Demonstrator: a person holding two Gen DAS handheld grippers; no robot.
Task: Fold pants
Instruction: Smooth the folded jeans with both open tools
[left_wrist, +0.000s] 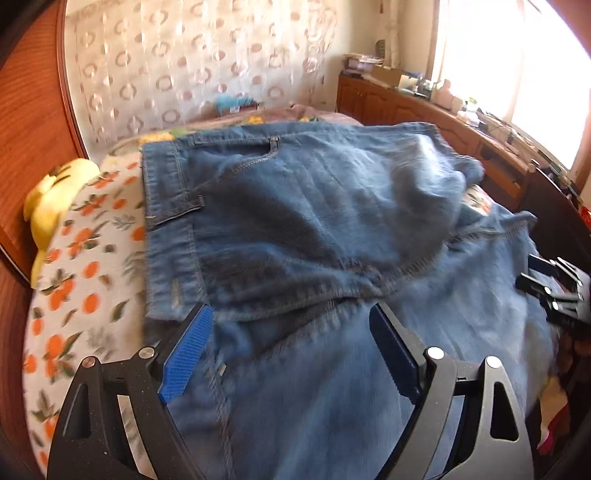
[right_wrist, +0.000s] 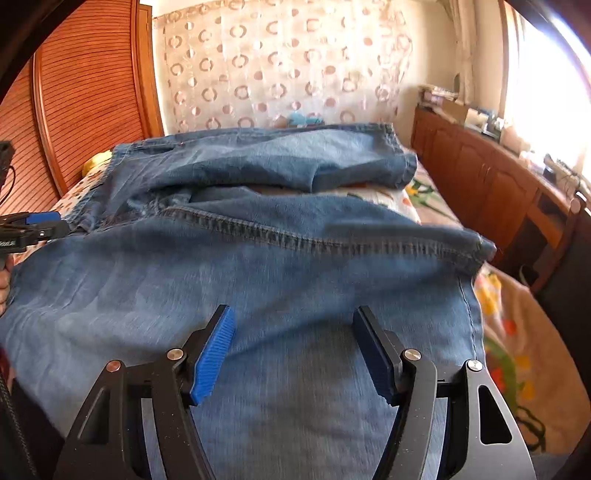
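Note:
A pair of blue denim jeans (left_wrist: 314, 229) lies rumpled on the bed, waistband to the left and one part folded over another. It also fills the right wrist view (right_wrist: 258, 266). My left gripper (left_wrist: 291, 325) is open, its blue pads just above the denim near the waistband corner. My right gripper (right_wrist: 293, 328) is open over the pale leg fabric, holding nothing. The right gripper shows at the right edge of the left wrist view (left_wrist: 554, 291). The left gripper shows at the left edge of the right wrist view (right_wrist: 33, 229).
The bed has a sheet with orange fruit print (left_wrist: 81, 266) and a yellow pillow (left_wrist: 51, 199). A wooden headboard (right_wrist: 85, 92) stands at the left. A wooden cabinet with clutter (right_wrist: 491, 177) runs along the right under a bright window. A patterned curtain (right_wrist: 280, 66) hangs behind.

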